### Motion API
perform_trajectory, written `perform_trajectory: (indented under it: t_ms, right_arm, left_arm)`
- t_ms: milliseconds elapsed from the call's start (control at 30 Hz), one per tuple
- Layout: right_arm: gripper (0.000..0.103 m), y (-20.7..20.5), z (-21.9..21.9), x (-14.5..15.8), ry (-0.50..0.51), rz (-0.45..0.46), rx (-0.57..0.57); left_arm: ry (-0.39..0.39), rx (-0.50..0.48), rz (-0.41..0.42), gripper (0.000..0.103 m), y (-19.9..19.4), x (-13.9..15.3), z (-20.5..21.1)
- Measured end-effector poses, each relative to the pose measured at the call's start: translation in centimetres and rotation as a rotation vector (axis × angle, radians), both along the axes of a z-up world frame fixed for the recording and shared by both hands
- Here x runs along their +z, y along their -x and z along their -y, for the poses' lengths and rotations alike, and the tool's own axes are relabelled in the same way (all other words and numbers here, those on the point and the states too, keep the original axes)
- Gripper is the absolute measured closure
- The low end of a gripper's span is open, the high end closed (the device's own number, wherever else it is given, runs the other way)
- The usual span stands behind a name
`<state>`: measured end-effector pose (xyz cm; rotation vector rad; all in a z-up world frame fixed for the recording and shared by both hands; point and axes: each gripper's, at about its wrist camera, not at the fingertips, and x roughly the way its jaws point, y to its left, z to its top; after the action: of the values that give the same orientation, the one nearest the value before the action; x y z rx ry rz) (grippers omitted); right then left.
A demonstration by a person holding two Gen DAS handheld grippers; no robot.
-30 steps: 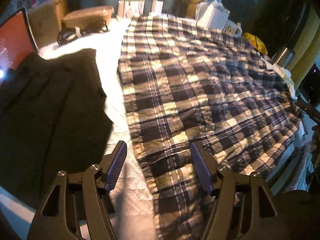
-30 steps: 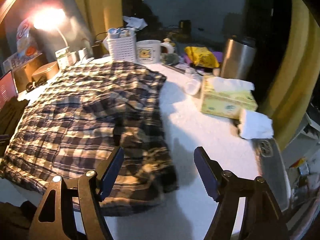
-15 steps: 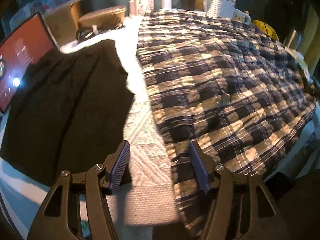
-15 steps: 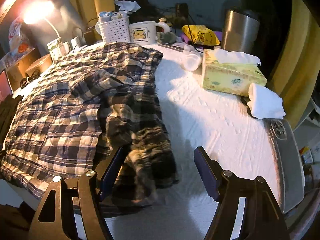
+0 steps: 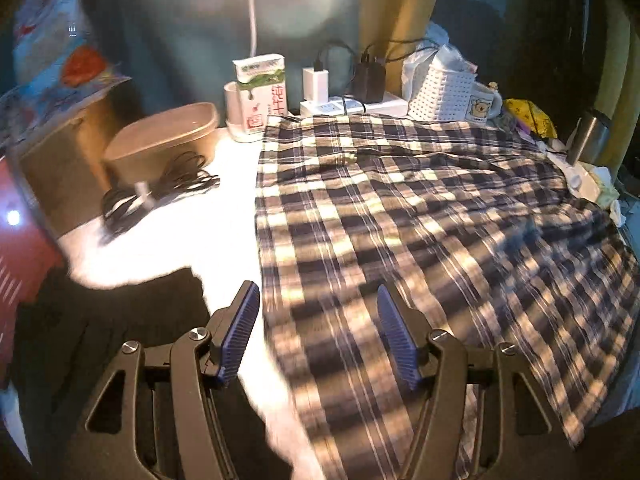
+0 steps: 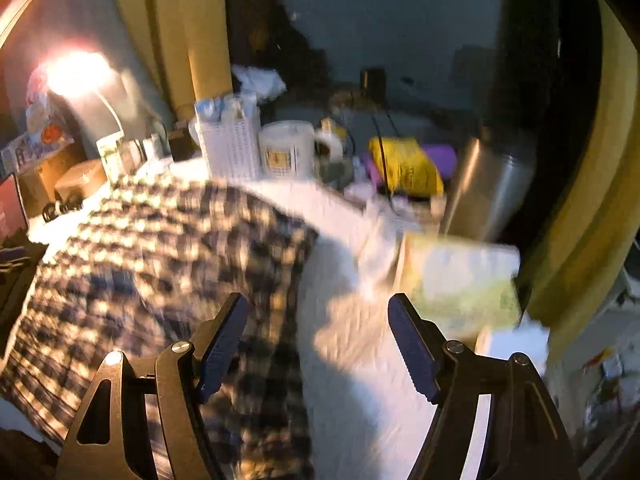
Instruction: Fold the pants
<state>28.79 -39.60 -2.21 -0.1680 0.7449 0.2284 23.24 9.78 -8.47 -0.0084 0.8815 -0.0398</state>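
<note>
Plaid pants (image 5: 420,232) lie spread flat on the white textured tabletop (image 5: 224,208), ahead of both sets of fingers. Left gripper (image 5: 318,338) is released, wide apart, nothing between the pads; the pants' left edge runs fwd from btwn its fingers. Right gripper (image 6: 316,344) likewise released and empty; the pants' right edge sits under its left finger, bare top ahead of the right one.

Step, as I read it: go for the two near corners. Pinch both layers of hem, lift both sides level, keep clear of the black garment (image 5: 120,320) just left of the left finger.

Views: left cam is sharp, shows the black garment, cable bundle (image 5: 156,192), milk carton (image 5: 262,92). Right cam is motion-blurred, but alone shows the tissue box (image 6: 460,280) ahead of the right finger and the steel tumbler (image 6: 488,188) in full.
</note>
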Motion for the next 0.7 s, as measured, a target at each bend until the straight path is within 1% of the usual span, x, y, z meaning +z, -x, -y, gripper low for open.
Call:
perform_trajectory:
  t_ms: [100,233,267,333,433,500,600,667,700]
  right_arm:
    - [0.029,-0.8,0.1,1.2,0.002,0.004,0.008]
    - [0.029,-3.9,-1.1,0.0,0.077,-0.042,0.043]
    - [0.029,-4.7,-1.4,-0.3,0.078,-0.050,0.059]
    - [0.029,-7.8,-2.1,-1.0,0.059,-0.077,0.102]
    - [0.029,-12.2,-2.9,-2.2,0.031,-0.126,0.125]
    - [0.029,-15.5,-3.7,-3.2,-0.007,-0.173,0.151]
    - [0.029,-18.8,-5.1,-4.8,-0.051,-0.241,0.166]
    - [0.029,-20.4,-6.2,-6.6,-0.047,-0.304,0.181]
    - [0.032,-20.8,-6.6,-7.4,-0.034,-0.333,0.186]
  left_arm:
    - [0.013,-0.007,-0.011,0.041,-2.3,-0.8,-0.3]
    - [0.029,0.015,-0.031,0.041,-4.8,-2.2,-0.9]
    - [0.032,0.015,-0.033,0.041,-5.5,-2.5,-1.0]
    - [0.030,0.012,-0.030,0.041,-6.6,-2.7,-1.2]
    - [0.038,0.018,-0.021,0.041,-8.3,-2.7,-1.9]
    - [0.047,0.018,-0.019,0.041,-9.7,-2.8,-2.6]
    - [0.058,0.030,-0.028,0.041,-11.5,-3.2,-3.7]
    - [0.060,0.041,-0.041,0.041,-12.3,-3.5,-4.2]
    - [0.062,0.038,-0.049,0.041,-12.6,-3.7,-4.2]
